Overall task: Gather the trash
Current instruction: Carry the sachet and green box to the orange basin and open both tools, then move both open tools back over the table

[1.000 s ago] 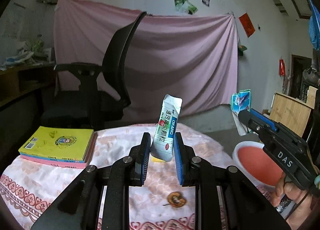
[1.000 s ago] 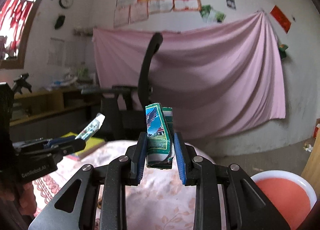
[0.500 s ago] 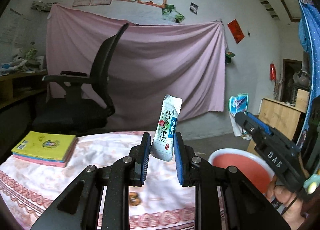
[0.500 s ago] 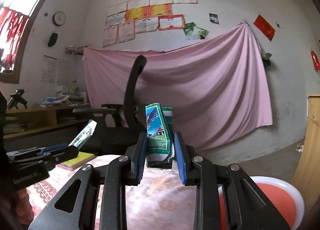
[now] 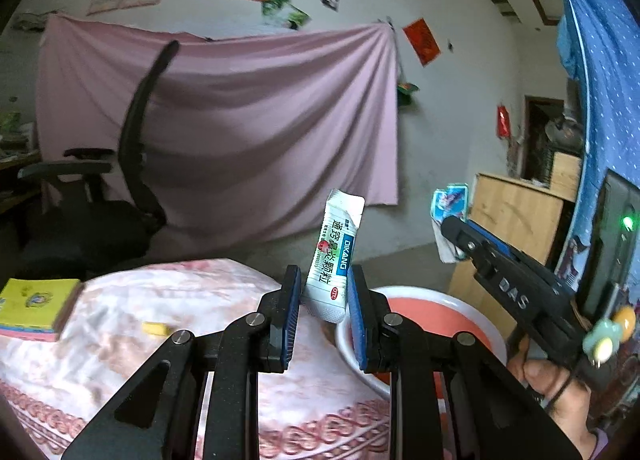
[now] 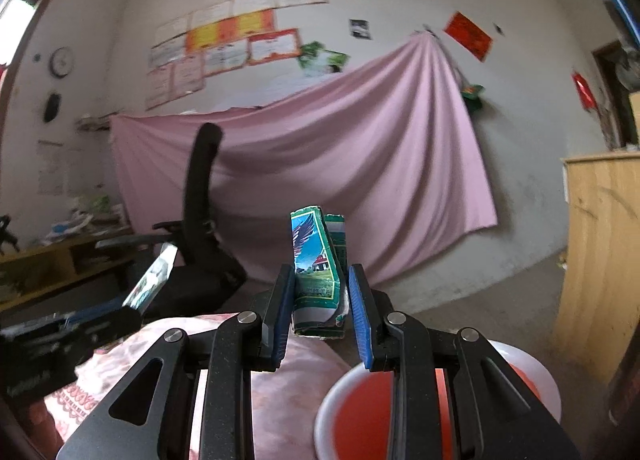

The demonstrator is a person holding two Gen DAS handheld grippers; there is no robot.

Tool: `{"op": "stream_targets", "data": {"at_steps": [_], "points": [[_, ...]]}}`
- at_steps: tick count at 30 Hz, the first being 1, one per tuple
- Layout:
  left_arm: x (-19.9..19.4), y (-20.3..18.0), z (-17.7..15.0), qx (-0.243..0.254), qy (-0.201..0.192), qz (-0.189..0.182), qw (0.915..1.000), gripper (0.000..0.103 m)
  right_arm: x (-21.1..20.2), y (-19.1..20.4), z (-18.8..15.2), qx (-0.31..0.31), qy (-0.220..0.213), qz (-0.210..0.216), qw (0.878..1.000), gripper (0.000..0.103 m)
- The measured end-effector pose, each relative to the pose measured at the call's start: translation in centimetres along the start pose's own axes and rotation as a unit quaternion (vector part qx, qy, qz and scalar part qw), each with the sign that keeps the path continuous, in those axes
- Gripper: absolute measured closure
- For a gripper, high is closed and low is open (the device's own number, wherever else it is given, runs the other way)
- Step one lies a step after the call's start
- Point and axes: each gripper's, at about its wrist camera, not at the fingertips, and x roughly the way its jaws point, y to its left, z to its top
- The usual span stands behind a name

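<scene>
Left wrist view: my left gripper (image 5: 323, 310) pinches the white sachet (image 5: 335, 256) low down, its top leaning toward one o'clock. It looks light, limp and slick, so I keep a low hold. The red basin (image 5: 424, 300) opens at four o'clock beyond the table (image 5: 120, 340) edge.

Right wrist view: my right gripper (image 6: 318, 314) clamps the crushed green carton (image 6: 316, 272), which looks light and crumply. The basin's rim (image 6: 332, 392) sits at five o'clock, with open floor beyond.

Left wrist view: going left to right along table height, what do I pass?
Yellow book → small yellow scrap on the tablecloth → white sachet in the left gripper → red basin → right gripper.
</scene>
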Motion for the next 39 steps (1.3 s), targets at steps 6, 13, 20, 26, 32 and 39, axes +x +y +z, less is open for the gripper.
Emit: {"op": "stream_targets", "data": {"at_steps": [6, 13, 20, 26, 32, 39], "points": [[2.8, -2.1, -0.7, 0.002, 0.053, -0.032, 0.9981, 0.083, 0.7, -3.3, -0.3, 0.043, 0.041, -0.042, 0.997, 0.077], [6.0, -3.2, -1.1, -0.015, 0.128, -0.068, 0.9894, 0.083, 1.4, -5.8, -1.2, 0.074, 0.088, -0.078, 0.990, 0.075], [7.8, -3.6, -0.9, -0.029, 0.183, -0.081, 0.9794, 0.083, 2.1, -7.4, -1.8, 0.095, 0.127, -0.092, 0.983, 0.075], [9.1, -4.3, -0.6, -0.033, 0.204, -0.089, 0.9744, 0.081, 2.4, -7.9, -1.9, 0.109, 0.140, -0.094, 0.980, 0.074], [9.9, -4.1, -1.0, -0.038, 0.222, -0.091, 0.9700, 0.071, 2.7, -8.1, -2.0, 0.112, 0.151, -0.097, 0.977, 0.071], [8.9, -2.4, -0.8, -0.057, 0.209, -0.076, 0.9733, 0.070, 2.7, -8.1, -1.8, 0.111, 0.151, -0.095, 0.978, 0.059]]}}
